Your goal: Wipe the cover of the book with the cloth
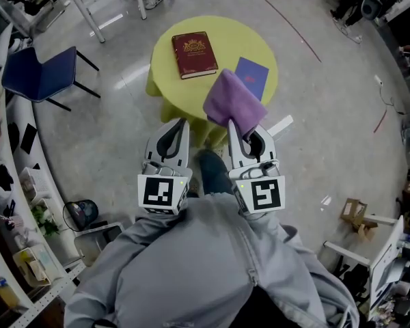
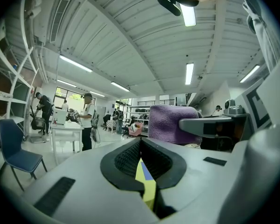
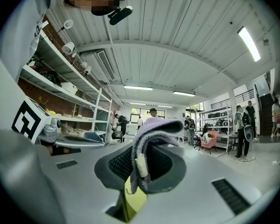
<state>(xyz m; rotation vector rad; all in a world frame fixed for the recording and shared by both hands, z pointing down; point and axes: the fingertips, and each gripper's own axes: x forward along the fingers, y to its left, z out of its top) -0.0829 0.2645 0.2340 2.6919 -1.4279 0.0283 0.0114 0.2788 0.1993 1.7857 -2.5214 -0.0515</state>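
A dark red book (image 1: 195, 54) with a gold emblem lies on the round yellow table (image 1: 165, 80), toward its left side. My right gripper (image 1: 246, 139) is shut on the purple cloth (image 1: 234, 102), which stands up from the jaws and hangs over the table's near edge; in the right gripper view the folded cloth (image 3: 149, 139) is pinched between the jaws. My left gripper (image 1: 173, 137) is held beside it, shut and with nothing in it, near the table's front edge. From the left gripper view the cloth (image 2: 170, 123) shows at the right.
A blue book (image 1: 251, 74) lies on the table's right side, partly behind the cloth. A blue chair (image 1: 42, 74) stands at the left. Shelving with clutter runs along the left wall, and boxes and a stand sit at the lower right.
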